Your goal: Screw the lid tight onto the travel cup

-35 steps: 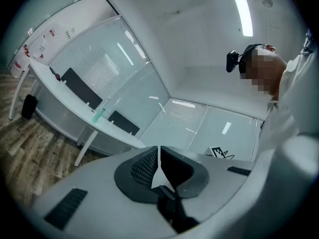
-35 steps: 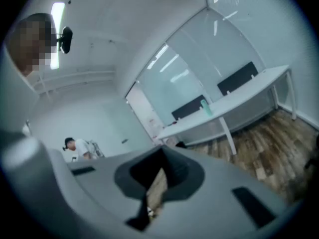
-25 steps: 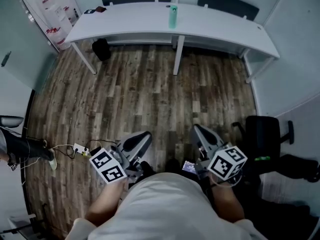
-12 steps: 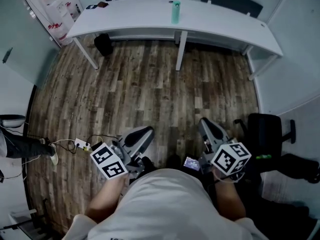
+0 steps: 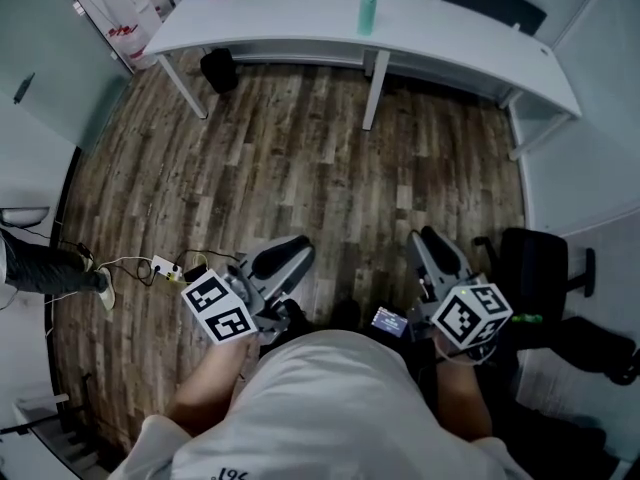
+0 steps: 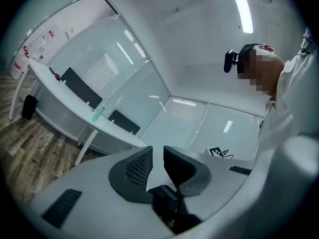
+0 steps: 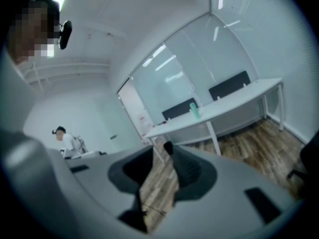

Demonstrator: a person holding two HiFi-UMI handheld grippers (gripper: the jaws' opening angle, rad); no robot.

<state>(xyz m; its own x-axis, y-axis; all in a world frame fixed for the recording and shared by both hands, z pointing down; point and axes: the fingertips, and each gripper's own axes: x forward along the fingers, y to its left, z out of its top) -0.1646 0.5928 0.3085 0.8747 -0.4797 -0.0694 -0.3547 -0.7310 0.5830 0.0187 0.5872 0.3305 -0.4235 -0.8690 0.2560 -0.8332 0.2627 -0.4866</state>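
Both my claws have just been opening: left claw (image 6: pixel 158 156) now stands a narrow gap apart, right claw (image 7: pixel 167 156) wider, nothing between either's jaws. The surface (image 5: pixel 290 20) has slid toward the top of the head view. The green travel cup (image 5: pixel 368 11) stands upright mid-length near the surface's far edge, well apart from both claws. Its lid is too small to read.

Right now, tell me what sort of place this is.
Probably an office or meeting room: a long white curved desk, a black swivel office chair, glass partition walls and wood-plank flooring.
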